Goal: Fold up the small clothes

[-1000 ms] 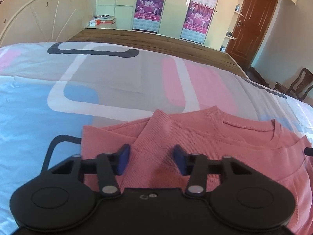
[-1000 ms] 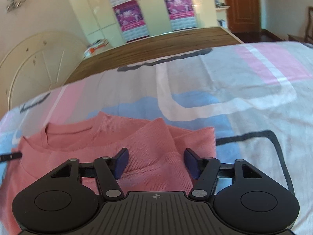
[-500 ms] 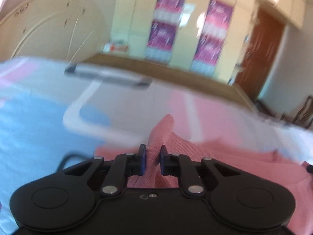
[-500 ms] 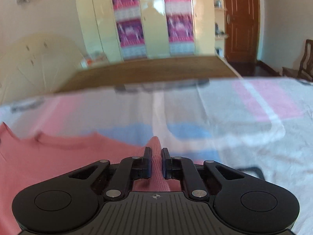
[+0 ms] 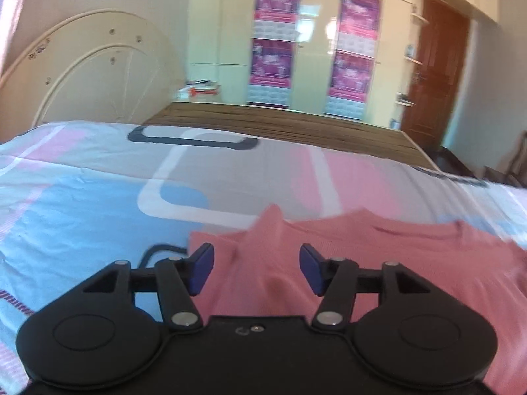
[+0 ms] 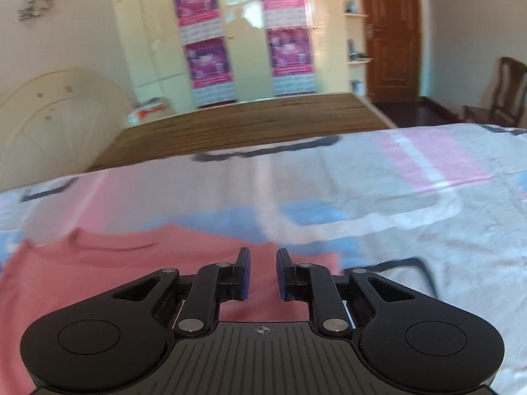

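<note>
Both claws (blurred) apparently off pink top [image 5: 378, 263]

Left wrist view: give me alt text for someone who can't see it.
The open left gripper hovers over a salmon-pink knit top lying on a pastel blue, pink and grey patterned bedsheet, gripping nothing. Behind stand cream wardrobe doors with purple posters.

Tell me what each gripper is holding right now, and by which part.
Nothing. The left gripper and right gripper are both open above the pink top.
</note>
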### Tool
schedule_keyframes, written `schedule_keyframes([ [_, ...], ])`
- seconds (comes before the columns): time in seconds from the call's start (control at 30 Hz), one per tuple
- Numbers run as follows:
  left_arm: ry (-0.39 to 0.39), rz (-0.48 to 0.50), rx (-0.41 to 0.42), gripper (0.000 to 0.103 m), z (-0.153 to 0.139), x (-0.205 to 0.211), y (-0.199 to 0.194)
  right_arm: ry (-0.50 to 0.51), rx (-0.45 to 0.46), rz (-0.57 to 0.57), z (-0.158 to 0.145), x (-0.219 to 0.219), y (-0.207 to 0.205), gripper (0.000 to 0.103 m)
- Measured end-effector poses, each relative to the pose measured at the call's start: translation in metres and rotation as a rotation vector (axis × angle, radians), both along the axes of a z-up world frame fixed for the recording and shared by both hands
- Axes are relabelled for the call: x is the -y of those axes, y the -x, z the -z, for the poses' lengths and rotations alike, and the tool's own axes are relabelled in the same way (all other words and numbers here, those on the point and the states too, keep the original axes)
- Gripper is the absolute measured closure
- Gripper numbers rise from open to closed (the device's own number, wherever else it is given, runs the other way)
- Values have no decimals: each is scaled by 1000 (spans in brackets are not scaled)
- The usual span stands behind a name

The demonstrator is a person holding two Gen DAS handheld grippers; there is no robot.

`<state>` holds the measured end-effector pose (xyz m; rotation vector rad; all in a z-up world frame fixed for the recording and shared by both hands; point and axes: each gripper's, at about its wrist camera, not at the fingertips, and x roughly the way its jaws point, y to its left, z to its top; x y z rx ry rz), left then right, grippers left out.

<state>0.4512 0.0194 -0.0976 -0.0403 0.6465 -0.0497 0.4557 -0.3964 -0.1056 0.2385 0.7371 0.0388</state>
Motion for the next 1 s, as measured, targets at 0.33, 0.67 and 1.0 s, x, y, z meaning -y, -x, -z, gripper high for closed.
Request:
schedule_keyframes([
  [0.33, -77, 36, -101, 47, 45, 11, 24, 7, -74, -138, 12, -60, 22, 86],
  [0.67, -148, -12, -123, 60, 38, 6, 42, 116, -126, -27, 29, -27, 35, 84],
  [1.0, -90, -30, -112, 62, 20, 0, 64, 145, -131, -18, 29, -28, 74, 64],
])
